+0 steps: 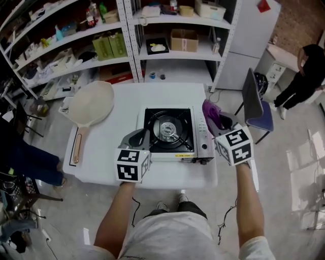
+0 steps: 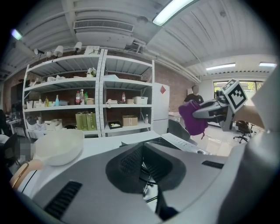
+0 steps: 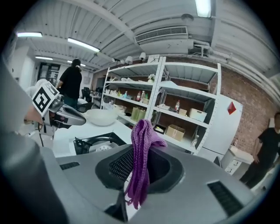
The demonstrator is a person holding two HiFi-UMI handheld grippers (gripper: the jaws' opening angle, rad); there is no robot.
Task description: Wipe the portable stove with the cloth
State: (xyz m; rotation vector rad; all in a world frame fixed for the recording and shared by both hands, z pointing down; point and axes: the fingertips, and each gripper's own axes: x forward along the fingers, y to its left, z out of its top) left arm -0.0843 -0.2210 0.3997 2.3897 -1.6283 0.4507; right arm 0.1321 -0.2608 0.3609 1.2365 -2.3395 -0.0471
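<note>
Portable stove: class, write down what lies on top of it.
Only its own burner shows on the stove; no pot. The left gripper hides its front-left corner. The purple cloth hangs from the right gripper beside it, not on it.

A shelf-lined workroom under tube lighting

White metal shelving units (image 1: pixel 128 35), loaded with boxes and bottles, stand behind a white rectangular table (image 1: pixel 109 147) on a pale grey concrete floor (image 1: pixel 284 172). A tall white cabinet (image 1: pixel 251 35) closes the right end of the shelves, and a dark-backed chair with a purple seat (image 1: pixel 256 109) stands near it. Behind the shelves runs a red-brown brick wall (image 3: pixel 258 96). Long fluorescent tube lights (image 2: pixel 173 11) glow on the white ribbed ceiling (image 2: pixel 218 39), beside a ducted air unit (image 3: pixel 162 33).
</note>
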